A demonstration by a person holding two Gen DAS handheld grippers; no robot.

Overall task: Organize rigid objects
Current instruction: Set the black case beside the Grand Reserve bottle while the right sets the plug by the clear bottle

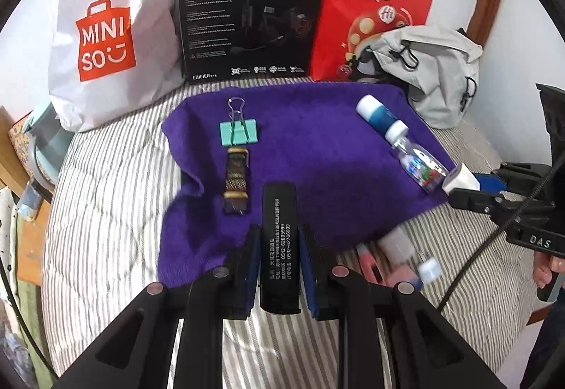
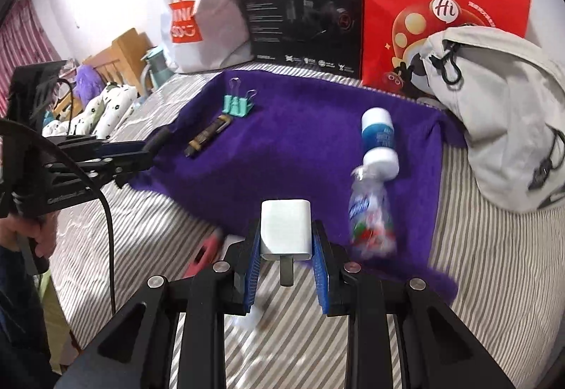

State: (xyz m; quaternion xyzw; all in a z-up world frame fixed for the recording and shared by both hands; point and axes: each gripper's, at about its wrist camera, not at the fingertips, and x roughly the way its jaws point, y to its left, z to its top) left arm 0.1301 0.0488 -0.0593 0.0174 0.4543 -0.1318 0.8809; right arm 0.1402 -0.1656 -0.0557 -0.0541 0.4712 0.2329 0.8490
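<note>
A purple cloth [image 1: 317, 156] [image 2: 300, 142] lies on the striped bed. My left gripper [image 1: 279, 240] is shut on a black case with white print [image 1: 279, 230], held over the cloth's near edge. My right gripper [image 2: 286, 237] is shut on a white charger plug [image 2: 285, 228] [image 1: 461, 179] above the cloth's front edge. On the cloth lie a teal binder clip [image 1: 239, 131] [image 2: 237, 105], a brown patterned bar [image 1: 236, 180] [image 2: 208, 136], a blue-and-white bottle [image 1: 374, 112] [image 2: 378, 131] and a clear small bottle with coloured bits [image 1: 420, 163] [image 2: 370, 219].
A white Miniso bag [image 1: 102, 32], a black headset box [image 1: 250, 15], a red paper bag [image 1: 374, 7] and a grey backpack [image 1: 434, 71] stand along the wall. A pink item [image 1: 367, 265] and a blurred bottle [image 1: 406, 255] lie on the striped sheet near the cloth.
</note>
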